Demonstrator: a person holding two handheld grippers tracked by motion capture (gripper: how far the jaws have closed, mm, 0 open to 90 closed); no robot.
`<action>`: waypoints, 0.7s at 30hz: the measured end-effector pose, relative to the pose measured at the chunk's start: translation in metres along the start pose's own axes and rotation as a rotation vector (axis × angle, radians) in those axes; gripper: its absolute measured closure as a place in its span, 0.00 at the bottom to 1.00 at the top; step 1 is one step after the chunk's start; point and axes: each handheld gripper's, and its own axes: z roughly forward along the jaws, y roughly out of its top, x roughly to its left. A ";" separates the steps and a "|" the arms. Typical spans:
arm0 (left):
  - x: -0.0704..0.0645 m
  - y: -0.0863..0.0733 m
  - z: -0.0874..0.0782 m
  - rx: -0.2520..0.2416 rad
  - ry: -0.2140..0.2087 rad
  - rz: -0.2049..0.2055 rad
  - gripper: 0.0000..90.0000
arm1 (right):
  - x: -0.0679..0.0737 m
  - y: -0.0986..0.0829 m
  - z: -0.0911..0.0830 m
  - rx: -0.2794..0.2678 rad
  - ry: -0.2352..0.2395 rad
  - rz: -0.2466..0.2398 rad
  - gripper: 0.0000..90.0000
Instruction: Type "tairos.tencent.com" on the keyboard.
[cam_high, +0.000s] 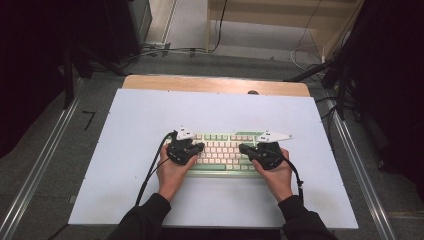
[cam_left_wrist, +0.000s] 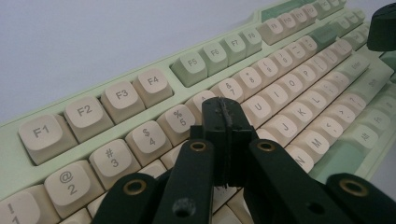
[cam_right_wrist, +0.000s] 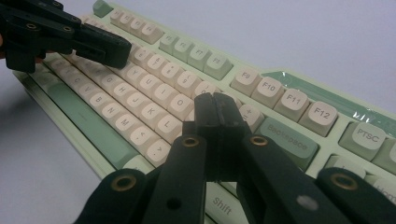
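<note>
While both closed tools, left tool (cam_left_wrist: 223, 116) and right tool (cam_right_wrist: 217, 112), hover over the keyboard (cam_high: 225, 150), close views reveal key legends.

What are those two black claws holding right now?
Nothing. The left gripper and right gripper are both shut with nothing between the jaws, poised over the keyboard.

Keyboard (cam_high: 225, 152) centre of table (cam_high: 125, 165), 2 claws over its ends.
</note>
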 end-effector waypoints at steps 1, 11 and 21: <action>0.000 0.000 0.000 0.000 0.000 0.001 1.00 | 0.000 0.000 0.000 0.000 0.000 0.001 0.98; 0.000 -0.001 0.001 0.012 0.007 0.003 1.00 | 0.000 0.000 0.000 0.000 0.000 -0.002 0.98; -0.001 0.001 -0.008 -0.043 -0.008 0.007 1.00 | 0.001 0.000 0.000 0.000 0.004 -0.001 0.98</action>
